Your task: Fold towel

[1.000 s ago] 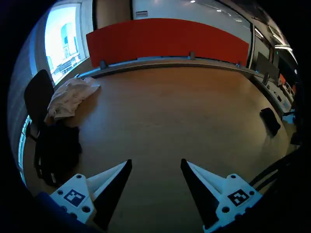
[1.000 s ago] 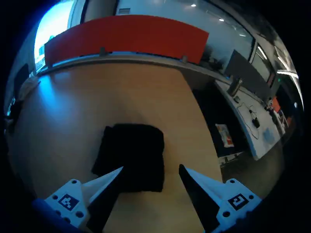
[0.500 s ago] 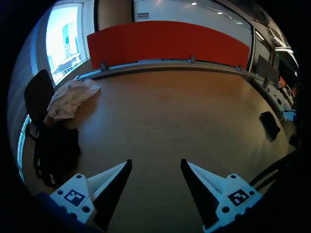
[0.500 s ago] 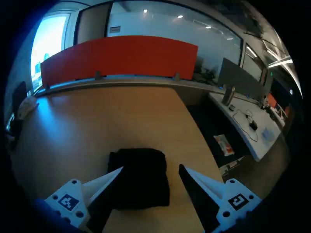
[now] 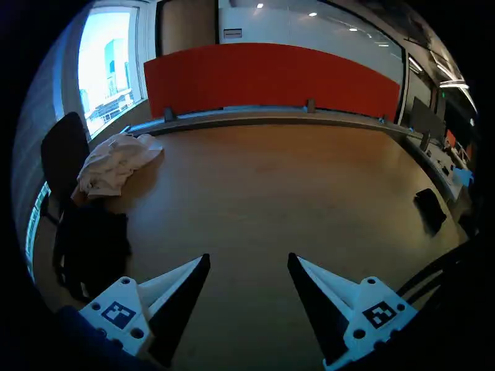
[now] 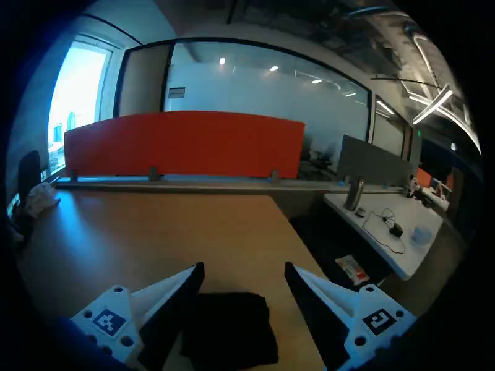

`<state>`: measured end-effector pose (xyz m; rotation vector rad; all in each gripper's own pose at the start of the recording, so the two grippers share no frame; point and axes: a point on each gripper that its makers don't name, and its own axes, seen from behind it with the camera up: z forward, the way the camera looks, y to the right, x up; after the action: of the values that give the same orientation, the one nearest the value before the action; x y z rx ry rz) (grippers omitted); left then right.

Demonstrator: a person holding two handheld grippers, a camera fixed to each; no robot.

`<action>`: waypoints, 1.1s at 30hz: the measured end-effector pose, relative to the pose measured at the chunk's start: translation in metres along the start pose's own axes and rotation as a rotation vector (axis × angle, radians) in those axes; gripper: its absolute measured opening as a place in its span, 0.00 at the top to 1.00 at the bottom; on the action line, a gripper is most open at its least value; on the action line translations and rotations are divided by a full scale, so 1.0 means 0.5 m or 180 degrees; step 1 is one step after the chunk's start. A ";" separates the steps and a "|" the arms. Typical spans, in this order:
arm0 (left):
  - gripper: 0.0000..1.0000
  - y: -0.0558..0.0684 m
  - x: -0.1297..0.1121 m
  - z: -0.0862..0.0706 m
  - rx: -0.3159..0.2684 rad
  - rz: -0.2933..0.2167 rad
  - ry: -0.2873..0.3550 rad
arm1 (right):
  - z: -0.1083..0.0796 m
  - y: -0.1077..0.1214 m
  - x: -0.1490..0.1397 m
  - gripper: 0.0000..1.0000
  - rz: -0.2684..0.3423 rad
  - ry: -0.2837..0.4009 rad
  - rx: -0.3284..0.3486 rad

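A folded black towel (image 6: pixel 230 329) lies flat on the wooden table (image 6: pixel 154 235), low between the fingers of my right gripper (image 6: pixel 242 275), which is open and above it. In the left gripper view the same black towel (image 5: pixel 429 209) is a small dark patch near the table's right edge. My left gripper (image 5: pixel 249 264) is open over bare wood, holding nothing. A crumpled white cloth (image 5: pixel 114 162) sits at the table's far left corner, and a dark cloth heap (image 5: pixel 90 244) lies in front of it near the left edge.
A red divider panel (image 5: pixel 272 74) runs along the table's far edge. A black office chair (image 5: pixel 60 154) stands at the left by the window. Beyond the table's right edge is a gap, then a white desk (image 6: pixel 396 232) with a monitor and small items.
My right gripper has tilted upward and pulled back, so the black towel slid down to the bottom of its view. The left gripper view has barely shifted.
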<state>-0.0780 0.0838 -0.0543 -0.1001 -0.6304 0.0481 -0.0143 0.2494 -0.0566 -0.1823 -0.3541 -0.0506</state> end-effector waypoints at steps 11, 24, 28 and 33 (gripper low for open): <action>0.07 -0.006 0.035 0.001 -0.0010 -0.0068 0.0178 | 0.003 -0.052 0.077 0.00 0.0104 0.0323 0.0114; 0.07 -0.028 0.099 -0.002 0.0043 -0.0128 0.0484 | 0.004 -0.146 0.167 0.00 0.0019 0.0625 0.0255; 0.07 -0.041 0.116 -0.004 0.0069 -0.0157 0.0574 | 0.002 -0.175 0.187 0.00 -0.0003 0.0694 0.0309; 0.07 -0.055 0.137 -0.009 0.0109 -0.0190 0.0681 | -0.001 -0.214 0.209 0.00 0.0015 0.0769 0.0391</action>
<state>-0.0195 0.0611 -0.0147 -0.0524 -0.4184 -0.0096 0.0750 0.1423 -0.0026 -0.0541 -0.1152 -0.0456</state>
